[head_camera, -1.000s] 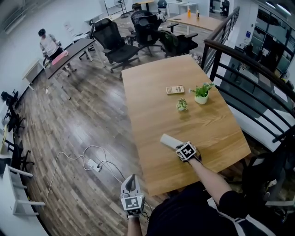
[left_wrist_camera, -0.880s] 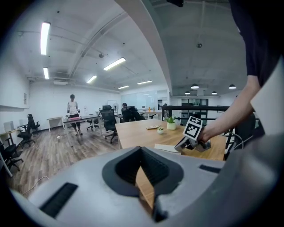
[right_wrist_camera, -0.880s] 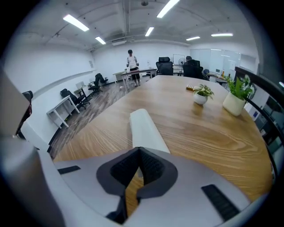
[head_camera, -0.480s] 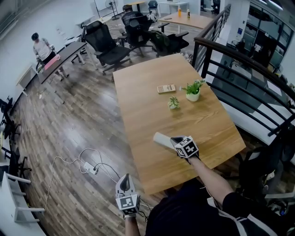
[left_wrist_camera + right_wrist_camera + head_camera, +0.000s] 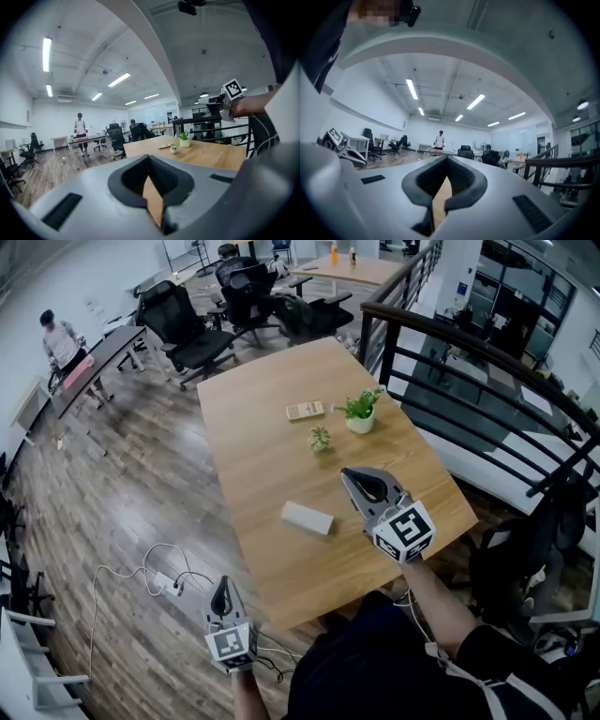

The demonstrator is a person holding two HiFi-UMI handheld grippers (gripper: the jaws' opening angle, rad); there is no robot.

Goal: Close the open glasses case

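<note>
A pale grey glasses case lies on a wooden table, towards its near edge. It looks shut, with nothing touching it. To its right, clear of it, the right gripper is held above the tabletop. Its jaws are pressed together with nothing between them. The left gripper is held beyond the table's near left corner, over the wood floor. Its jaws also meet and are empty. Farther along the table stand a small potted plant, a larger potted plant and a flat beige device. A power strip with cables lies on the floor. Black office chairs stand beyond the table, and a black railing runs along the right.
</note>
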